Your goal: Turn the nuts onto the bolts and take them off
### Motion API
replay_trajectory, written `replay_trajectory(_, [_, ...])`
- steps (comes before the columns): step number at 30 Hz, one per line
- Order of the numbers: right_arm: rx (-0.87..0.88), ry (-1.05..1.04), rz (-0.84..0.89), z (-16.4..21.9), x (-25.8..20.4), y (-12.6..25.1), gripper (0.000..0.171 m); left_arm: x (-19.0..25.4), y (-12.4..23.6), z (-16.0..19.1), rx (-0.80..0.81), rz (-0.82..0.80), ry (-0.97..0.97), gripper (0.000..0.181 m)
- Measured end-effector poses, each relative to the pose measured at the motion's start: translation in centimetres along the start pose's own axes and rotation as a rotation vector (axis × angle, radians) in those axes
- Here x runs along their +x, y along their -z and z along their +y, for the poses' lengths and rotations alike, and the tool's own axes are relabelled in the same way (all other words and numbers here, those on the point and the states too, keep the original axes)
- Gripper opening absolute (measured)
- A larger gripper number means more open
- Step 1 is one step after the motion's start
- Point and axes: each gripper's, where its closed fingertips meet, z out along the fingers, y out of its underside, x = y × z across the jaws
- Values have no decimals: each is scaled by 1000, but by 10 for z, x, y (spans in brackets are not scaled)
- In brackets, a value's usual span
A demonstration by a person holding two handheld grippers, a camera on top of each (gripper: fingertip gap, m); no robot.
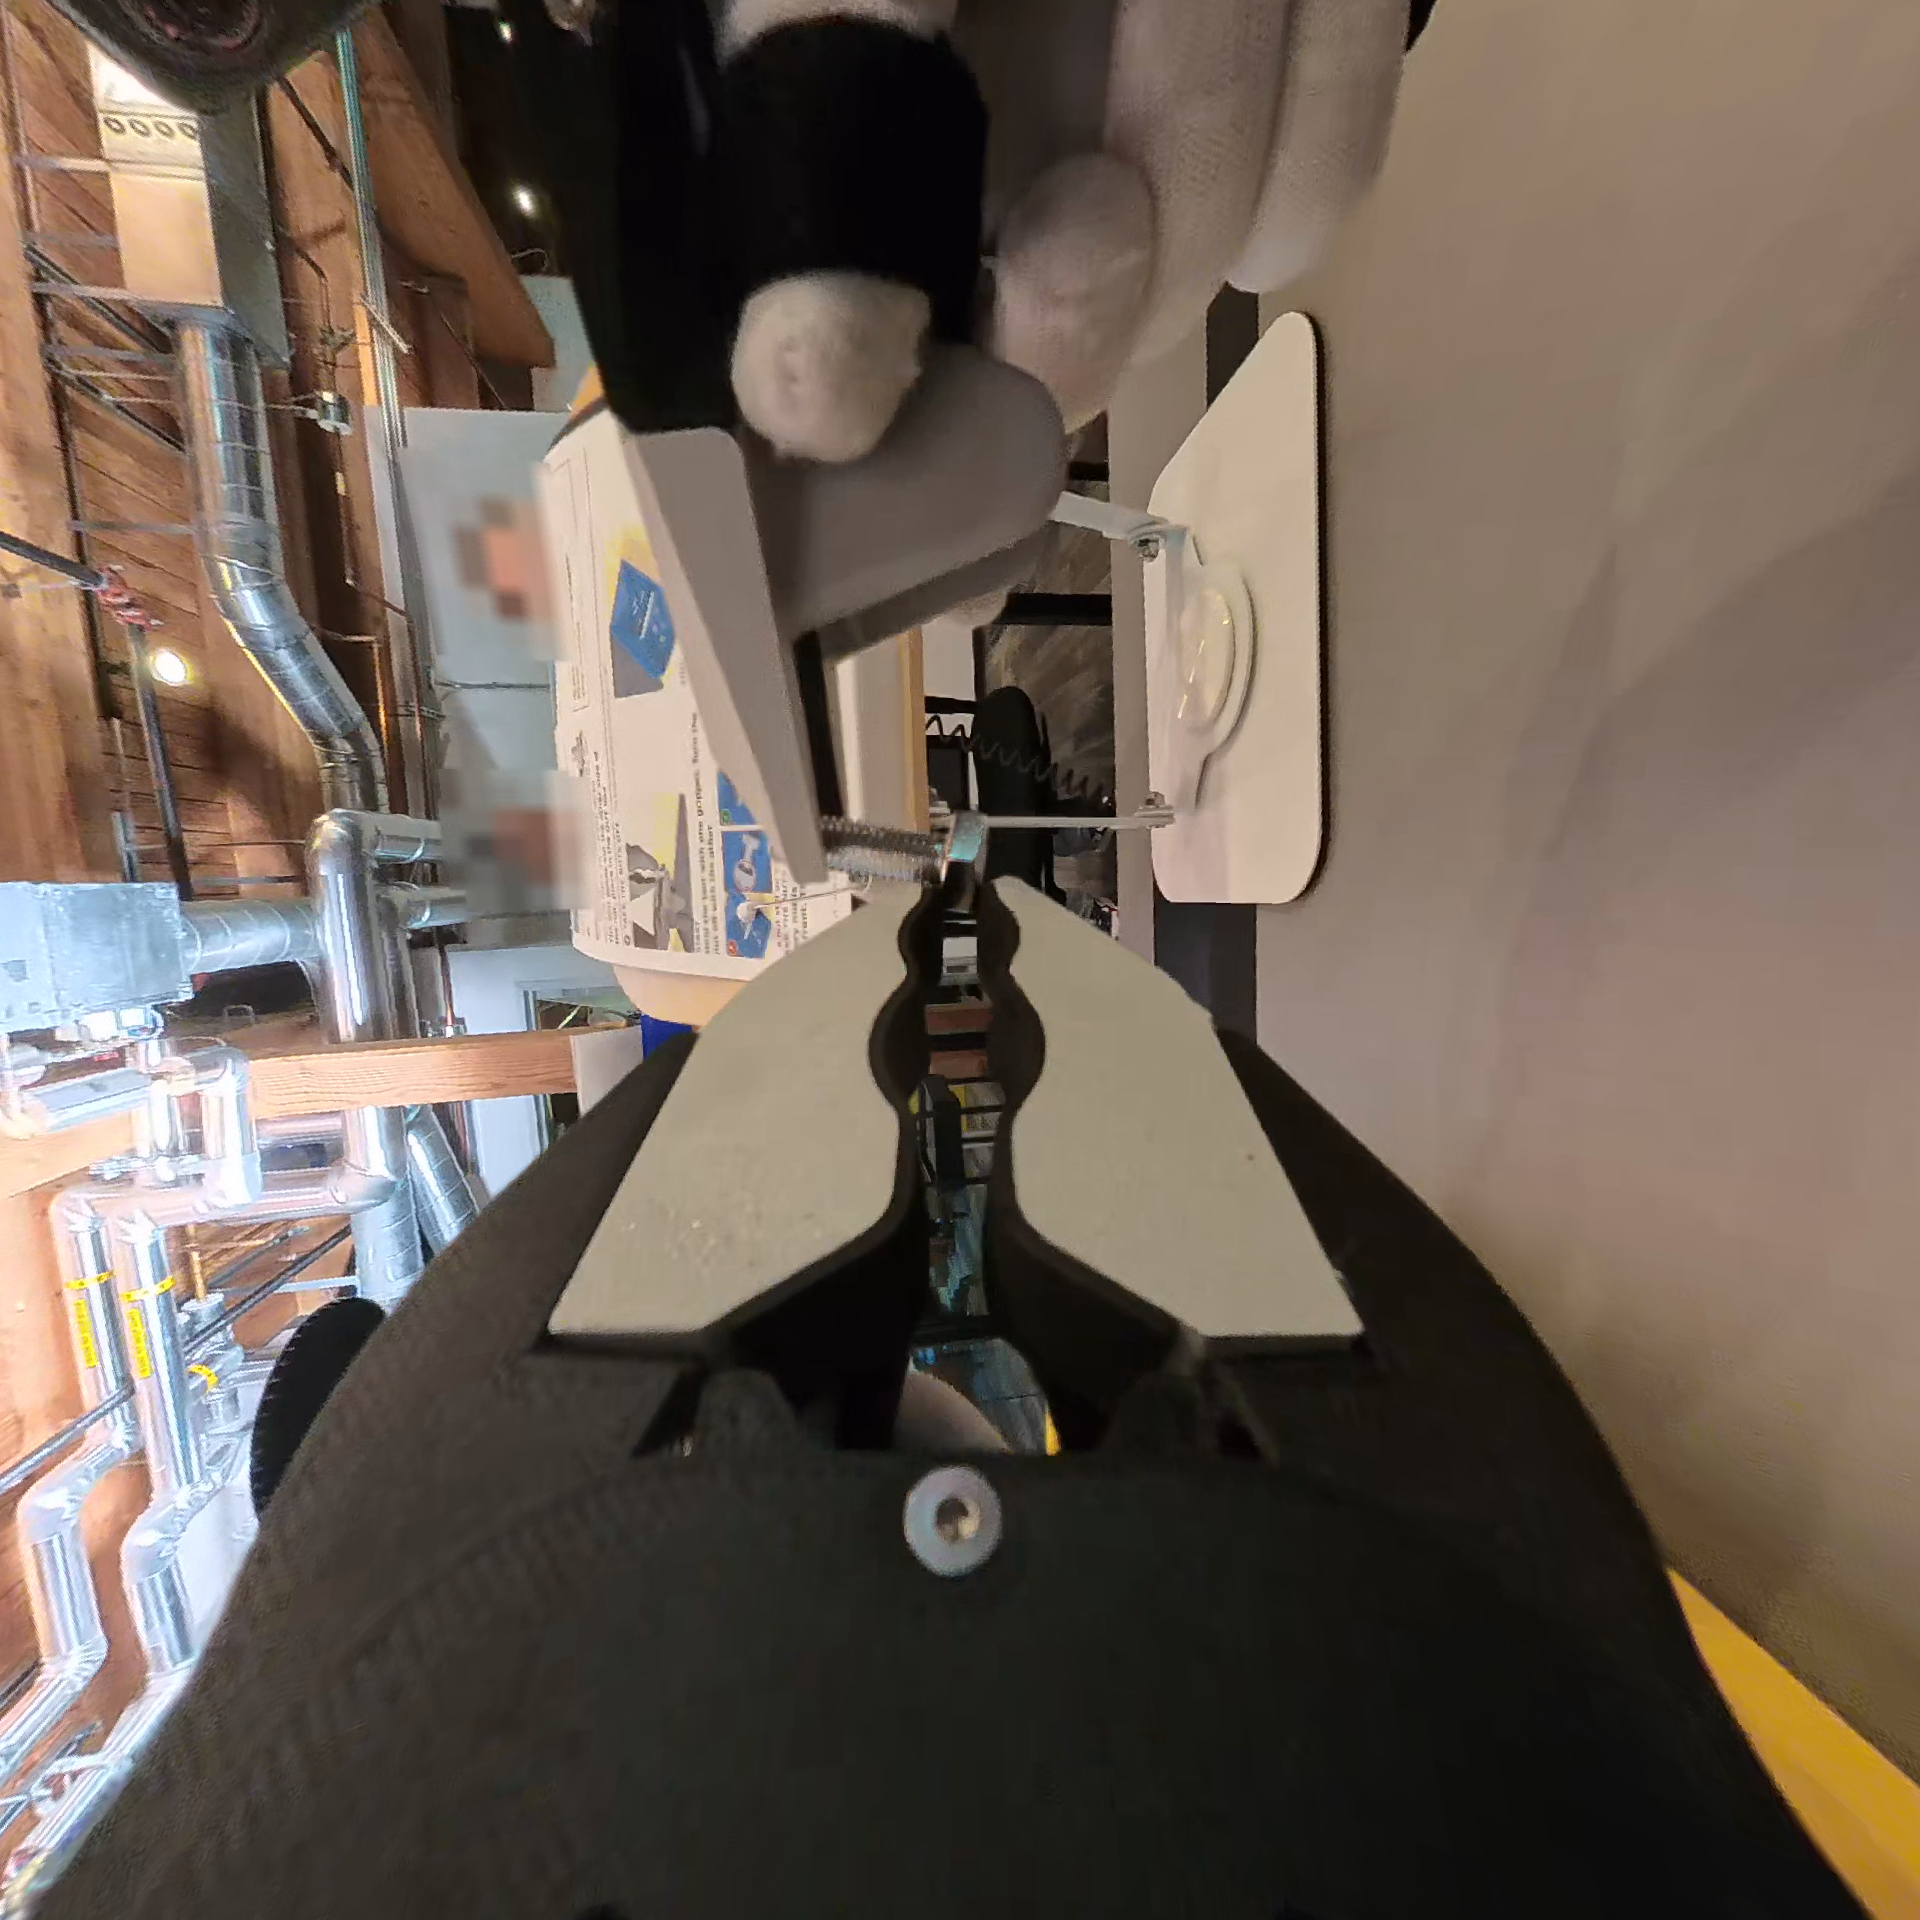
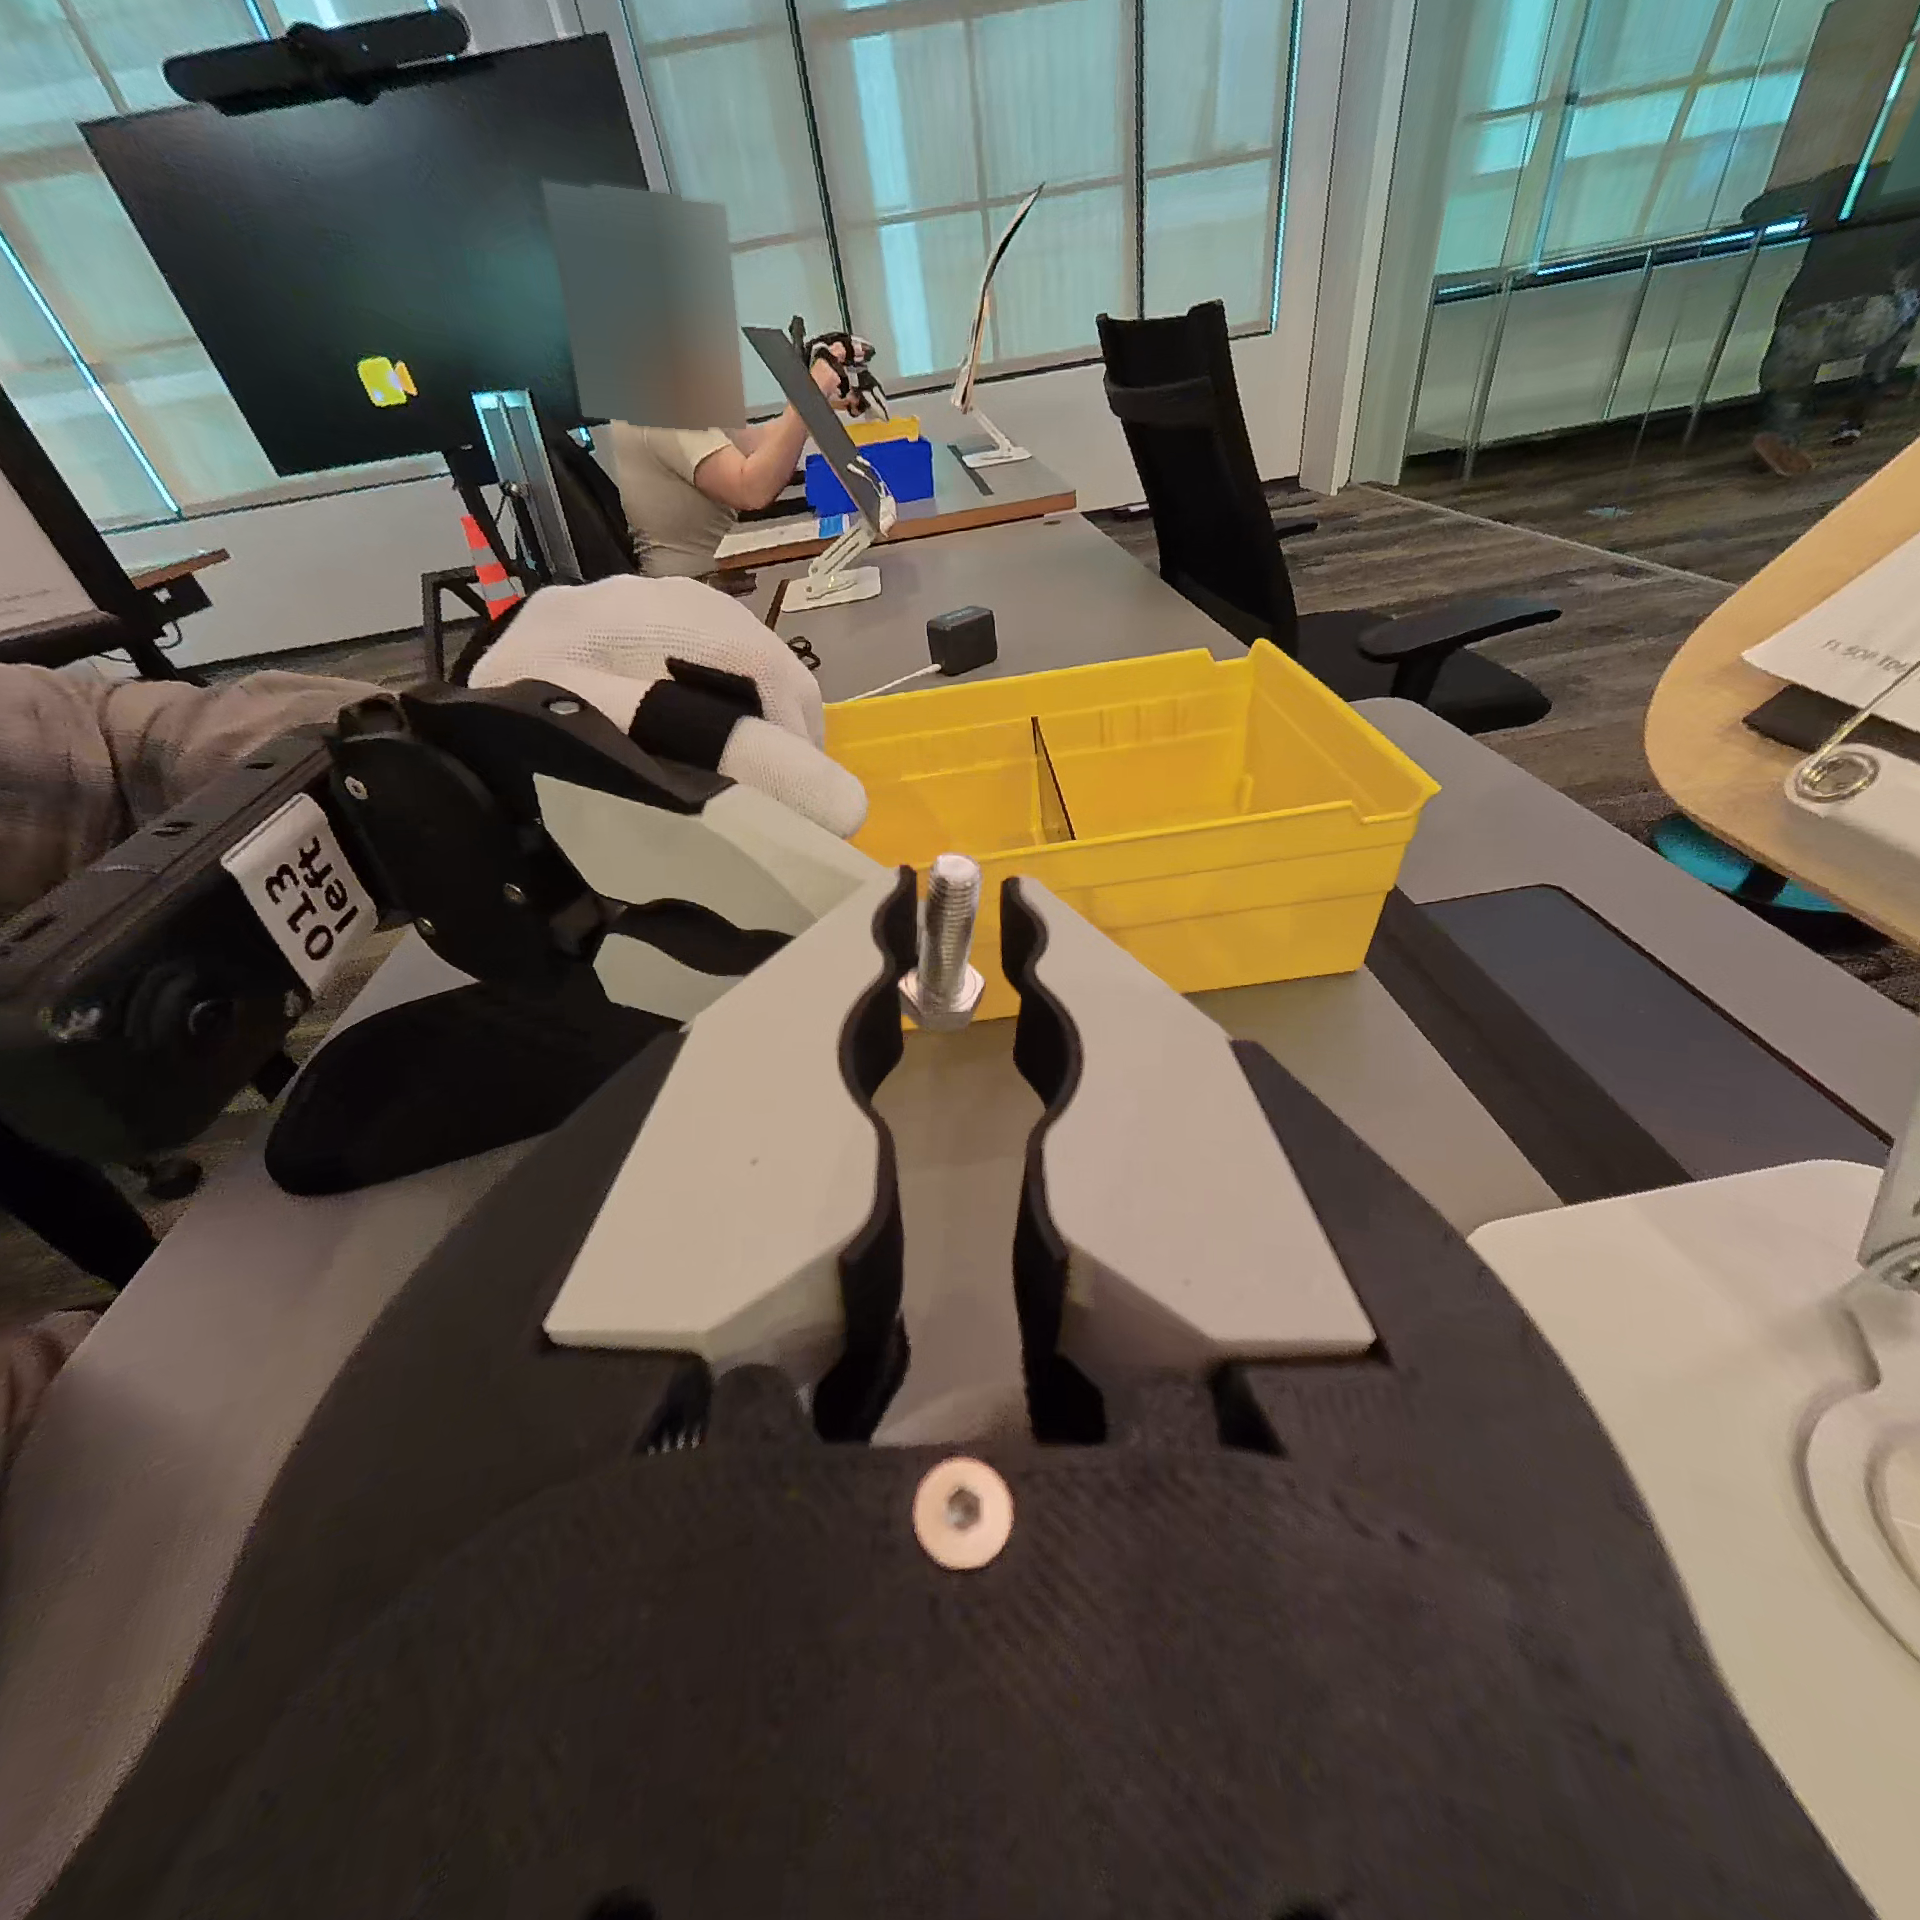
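Note:
A silver bolt (image 2: 948,925) stands upright in the air, hex end down and thread up; no separate nut shows on the thread. My left gripper (image 1: 961,899) is shut on the bolt's hex end (image 1: 964,836). In the right wrist view it comes in from the left (image 2: 727,914), its tips hidden behind my right finger. My right gripper (image 2: 954,914) straddles the thread with its jaws apart and a small gap on each side. In the left wrist view one of its grey fingers (image 1: 727,644) reaches down to the thread (image 1: 878,847). White-gloved hands hold both grippers.
A yellow bin (image 2: 1340,862) with a divider stands just behind the bolt on the grey table (image 2: 1351,1091). A black pad (image 2: 1621,997) and a white stand base (image 2: 1621,1455) lie to the right. A round wooden table (image 2: 1725,727) is farther right. A person sits at a far desk. Left and right tips are no more than a few centimetres apart.

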Motion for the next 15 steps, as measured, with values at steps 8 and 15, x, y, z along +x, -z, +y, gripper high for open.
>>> replay_trajectory(8, [-18, 20, -23, 9, 1, 0, 7, 6, 0, 6, -26, 24, 63, 18])
replay_trajectory(15, [-275, 105, -30, 87, 20, -2, 7, 11, 52, 89, -278, 196, 442, 37])
